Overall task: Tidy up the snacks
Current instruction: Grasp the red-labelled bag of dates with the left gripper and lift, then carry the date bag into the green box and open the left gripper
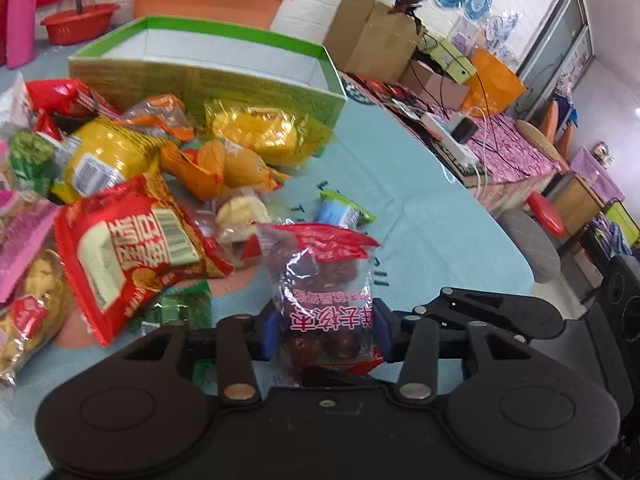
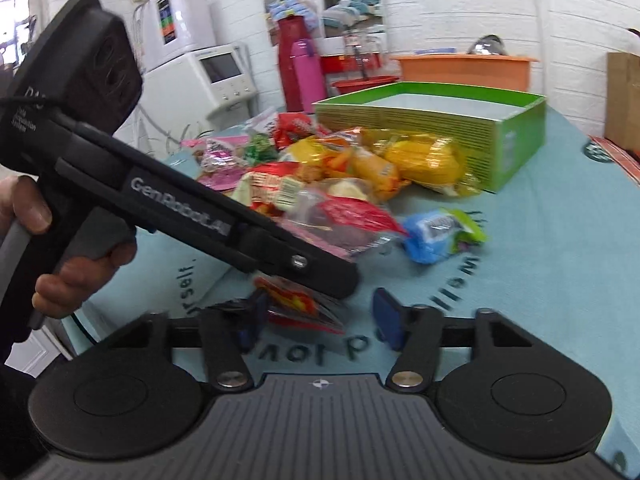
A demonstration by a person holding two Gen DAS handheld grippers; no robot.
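Observation:
My left gripper [image 1: 325,330] is shut on a clear bag of red dates [image 1: 320,272] with a red top, the blue pads pressing both its sides. In the right wrist view the left gripper [image 2: 336,276] reaches in from the left, held by a hand [image 2: 76,276], with the date bag [image 2: 352,224] at its tip. My right gripper [image 2: 319,320] stands open low over the table. A red and yellow wrapper [image 2: 296,304] lies by its left pad and bare cloth shows before the right pad. The open green box [image 1: 240,80] [image 2: 440,120] stands behind the snack pile [image 1: 132,184] [image 2: 340,168].
A blue and green packet [image 1: 344,212] [image 2: 440,232] lies alone on the light blue tablecloth [image 1: 420,208] [image 2: 540,260]. An orange tub [image 1: 208,0], a red basin [image 1: 76,24] and pink and red flasks [image 2: 300,72] stand at the back. Cardboard boxes [image 1: 372,36] and cables crowd the right.

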